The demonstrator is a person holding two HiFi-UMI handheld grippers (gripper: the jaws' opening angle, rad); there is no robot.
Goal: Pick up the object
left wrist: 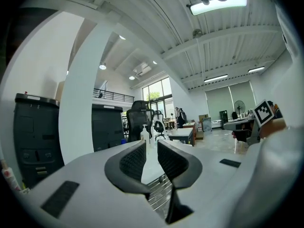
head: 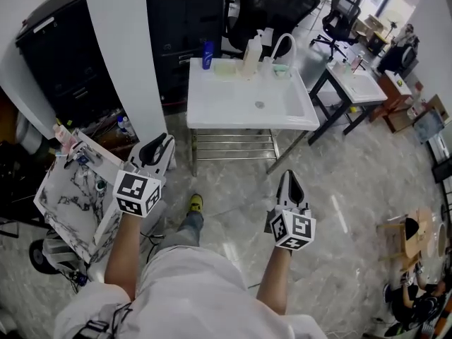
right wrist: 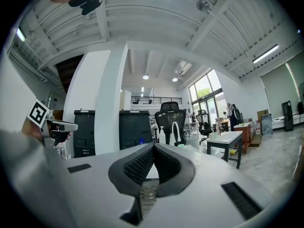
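- White sink table stands across the marbled floor from a person who holds a two-jaw gripper in each hand, both pointed towards it and well apart from it.
- Left gripper is raised at the person's left; in the left gripper view its ribbed pads stand a narrow gap apart, with nothing between them but the table beyond.
- Right gripper is held lower; in the right gripper view its pads meet at the tips and grip nothing.
- On the far edge of the table sit a blue bottle, a white pump bottle and a pale green tray, beside a curved white tap. The task names only "the object", and nothing shown tells which of these is meant.
- A marble-patterned board leans by the person's left side, near the left gripper but not touched by it.
- By the look of it, the task has not begun in earnest: no item is lifted, touched or lined up between jaws.
- What remains, as judged from this moment, is nearly everything: closing the distance to the table, choosing the item, opening a gripper wide enough to take it, closing on it and raising it clear.
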